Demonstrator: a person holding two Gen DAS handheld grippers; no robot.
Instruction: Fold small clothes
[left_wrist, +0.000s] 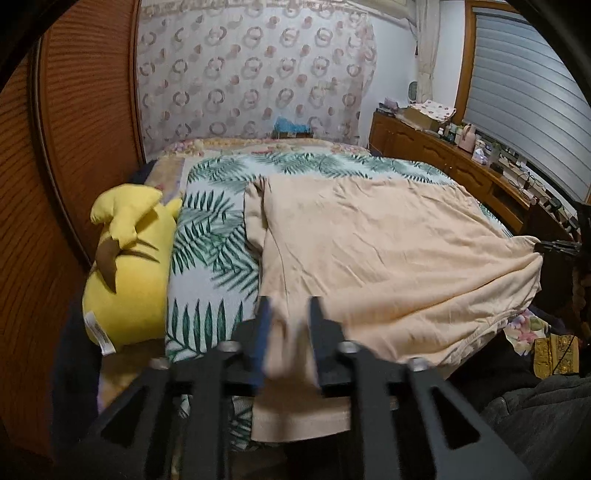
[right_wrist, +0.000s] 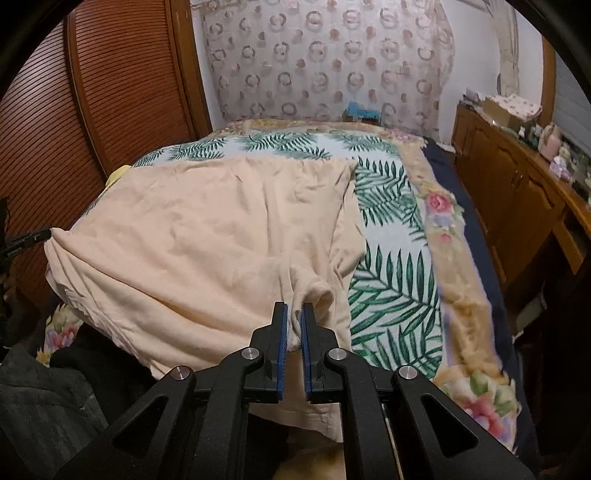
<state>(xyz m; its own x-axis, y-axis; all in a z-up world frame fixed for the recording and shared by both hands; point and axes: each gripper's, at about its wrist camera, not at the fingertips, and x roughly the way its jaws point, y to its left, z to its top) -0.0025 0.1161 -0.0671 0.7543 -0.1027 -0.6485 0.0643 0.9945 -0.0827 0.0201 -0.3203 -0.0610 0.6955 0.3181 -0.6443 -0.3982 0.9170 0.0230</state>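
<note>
A peach shirt (left_wrist: 373, 254) lies spread on the fern-print bed cover (left_wrist: 210, 243); it also shows in the right wrist view (right_wrist: 207, 236). My left gripper (left_wrist: 290, 306) is shut on the shirt's near left edge, with cloth bunched between its blue-padded fingers. My right gripper (right_wrist: 294, 312) is shut on the shirt's near right corner, a fold pinched between its pads. Both hold the near hem lifted slightly off the bed. The right gripper's tip shows at the right edge of the left wrist view (left_wrist: 554, 246).
A yellow plush toy (left_wrist: 129, 266) lies left of the shirt. A wooden wardrobe (left_wrist: 74, 147) stands at the left, a wooden dresser (right_wrist: 517, 192) with small items at the right. A dark garment (right_wrist: 44, 398) lies at the bed's near edge.
</note>
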